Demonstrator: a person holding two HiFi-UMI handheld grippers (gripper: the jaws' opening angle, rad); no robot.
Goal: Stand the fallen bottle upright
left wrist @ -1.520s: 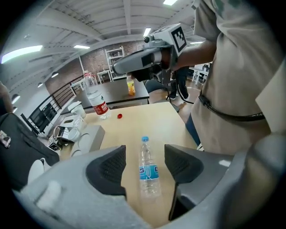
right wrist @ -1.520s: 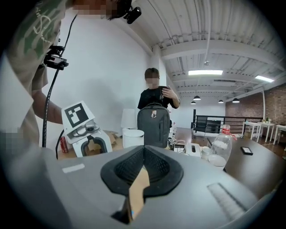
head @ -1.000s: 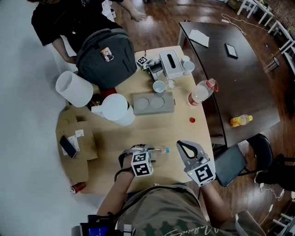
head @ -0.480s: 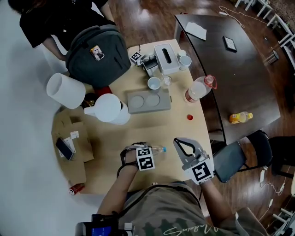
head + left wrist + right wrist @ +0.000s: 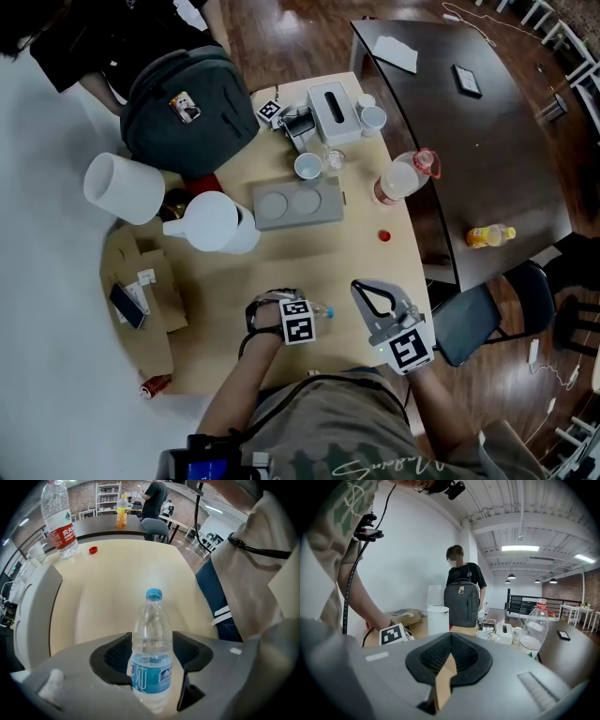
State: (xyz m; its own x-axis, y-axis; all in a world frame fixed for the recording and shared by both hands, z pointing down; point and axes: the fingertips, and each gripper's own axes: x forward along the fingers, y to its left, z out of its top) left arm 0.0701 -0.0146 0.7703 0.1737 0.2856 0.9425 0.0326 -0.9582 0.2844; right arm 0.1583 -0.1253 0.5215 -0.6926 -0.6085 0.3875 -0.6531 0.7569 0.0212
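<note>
Moved: left gripper has sunk toward the counter since a second ago and tipped more nose-down. It now sits right over the bottle. The right one basically hasn't budged.
Left gripper: jaws spread wide, one on each side of the bottle's lower half. The pads are right beside the plastic, but to me it doesn't look squeezed yet.
Bottle: small clear one, lying flat on its side on the near part of the counter. Its blue cap points away from the left gripper, over toward the right gripper's side.
Right gripper: closed up tight with nothing in it. It hangs just right of the bottle and isn't touching it.
Far right: big bottle stands upright near the counter edge, with a loose red cap close by. Neither seems involved.
Progress: I'd say the approach is pretty much done and that's it. Still to do: close on the bottle, swing it up onto its base, check it stands, then let go.
</note>
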